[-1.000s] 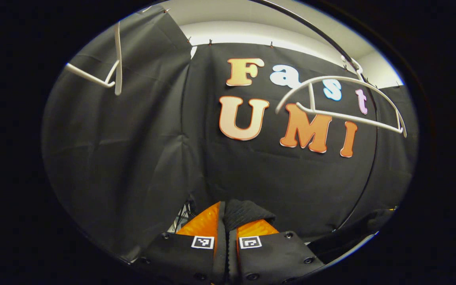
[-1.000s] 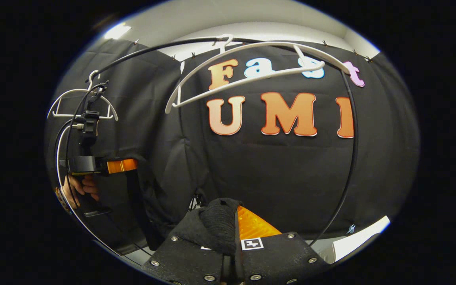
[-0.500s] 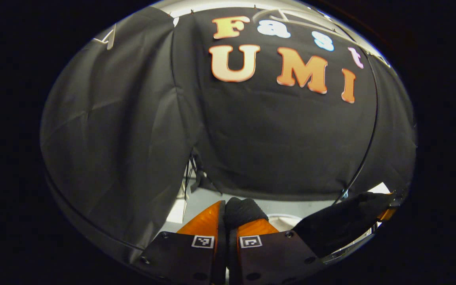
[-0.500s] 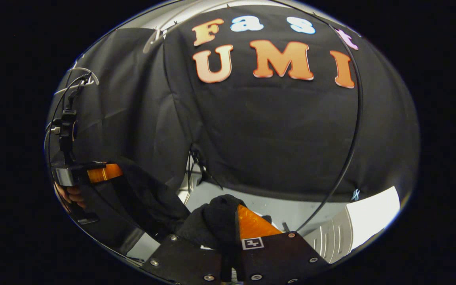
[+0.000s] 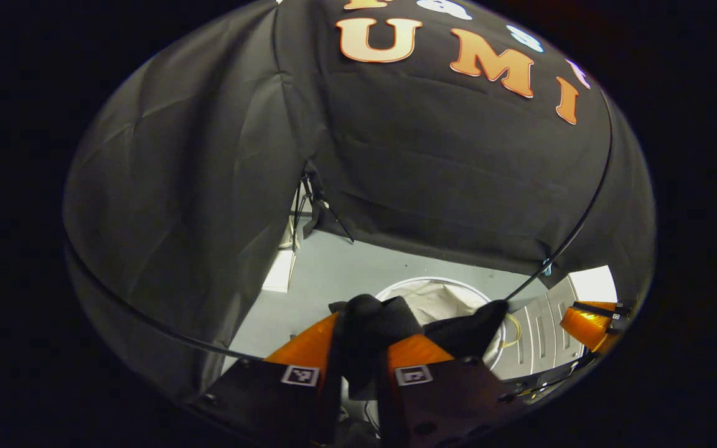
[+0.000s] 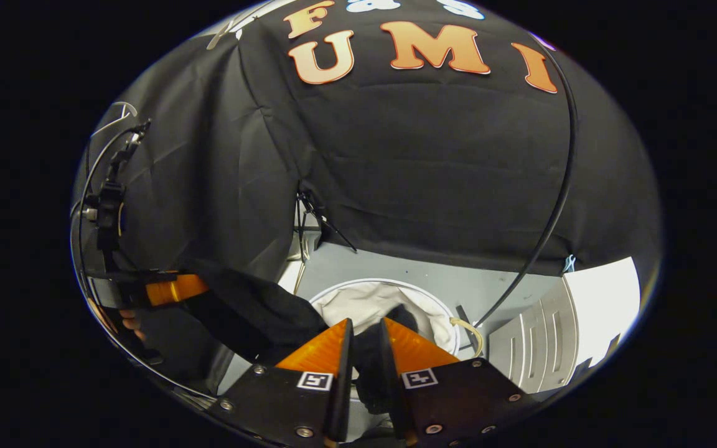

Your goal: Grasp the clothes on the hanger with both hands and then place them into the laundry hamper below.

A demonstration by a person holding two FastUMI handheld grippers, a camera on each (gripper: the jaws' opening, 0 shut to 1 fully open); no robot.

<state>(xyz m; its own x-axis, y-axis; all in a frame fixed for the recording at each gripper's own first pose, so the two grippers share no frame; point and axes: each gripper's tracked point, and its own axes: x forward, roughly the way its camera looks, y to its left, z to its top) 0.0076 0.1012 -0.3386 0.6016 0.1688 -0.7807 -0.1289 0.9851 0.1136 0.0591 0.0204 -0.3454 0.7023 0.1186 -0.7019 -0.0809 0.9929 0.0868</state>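
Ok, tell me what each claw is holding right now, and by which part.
Both claws grip one black cloth garment. The left claw pinches a bunched fold of it, the right claw another; which parts cannot be told.

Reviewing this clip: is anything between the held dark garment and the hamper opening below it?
Nothing visible blocks the way. The dark garment is pinched by both the right gripper and the left gripper, hanging over the white-lined hamper, whose opening looks open. A thin black cable runs off to the side.
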